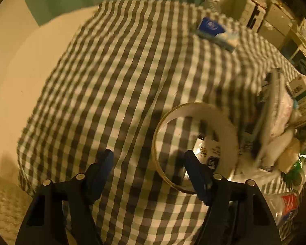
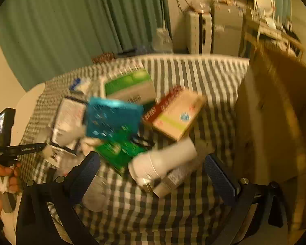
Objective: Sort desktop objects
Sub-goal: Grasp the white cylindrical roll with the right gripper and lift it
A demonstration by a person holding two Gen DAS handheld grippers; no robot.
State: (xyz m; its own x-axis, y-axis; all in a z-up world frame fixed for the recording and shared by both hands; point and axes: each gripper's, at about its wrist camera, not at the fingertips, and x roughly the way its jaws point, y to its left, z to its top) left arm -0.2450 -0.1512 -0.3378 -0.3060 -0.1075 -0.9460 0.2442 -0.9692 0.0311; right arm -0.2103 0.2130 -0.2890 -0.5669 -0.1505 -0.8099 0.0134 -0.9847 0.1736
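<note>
Checked cloth (image 1: 116, 77), tape ring (image 1: 195, 147) ringing bare cloth, boxes heaped beside.

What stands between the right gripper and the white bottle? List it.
Nothing visible. The right gripper is open, and the white bottle lies on its side on the checked cloth just ahead of the fingertips, with a green packet beside it but not across the path.
</note>
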